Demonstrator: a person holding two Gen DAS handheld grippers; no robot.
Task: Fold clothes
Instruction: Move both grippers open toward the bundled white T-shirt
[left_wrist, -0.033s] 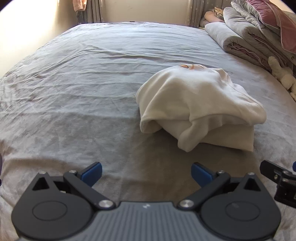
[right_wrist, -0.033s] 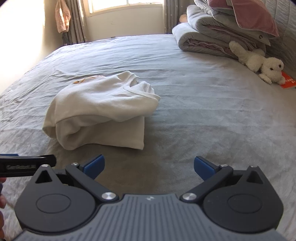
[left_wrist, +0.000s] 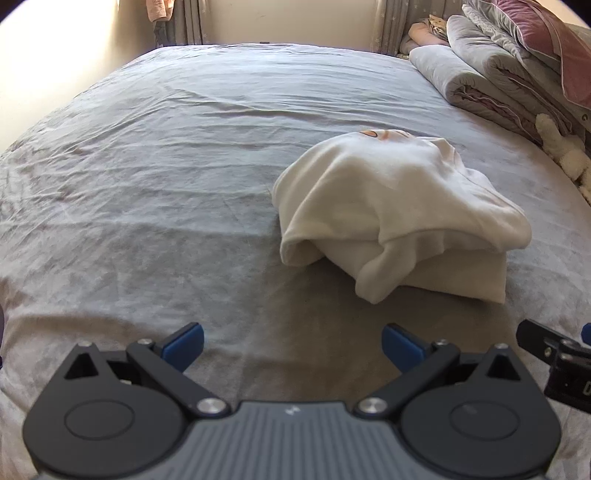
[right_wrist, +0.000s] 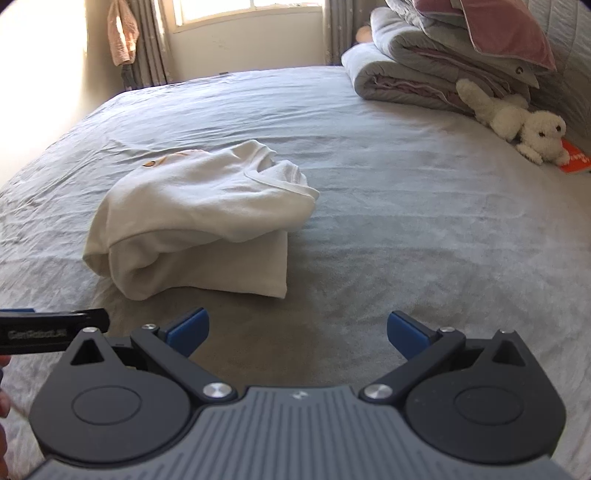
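Observation:
A white T-shirt (left_wrist: 391, 206) lies folded in a loose, lumpy bundle on the grey bedsheet (left_wrist: 147, 184); an orange print shows at its far edge. My left gripper (left_wrist: 293, 341) is open and empty, short of the bundle and to its left. In the right wrist view the same T-shirt (right_wrist: 199, 218) lies ahead and to the left, collar on top. My right gripper (right_wrist: 297, 326) is open, nothing between its blue pads, a short way in front of the shirt. Neither gripper touches the cloth. Part of the other gripper shows at each view's edge.
Folded grey and pink quilts (right_wrist: 424, 66) are stacked at the bed's far right. A white plush toy (right_wrist: 517, 122) and an orange booklet (right_wrist: 574, 158) lie beside them. A window with curtains and a hanging pink cloth (right_wrist: 122, 33) are behind the bed.

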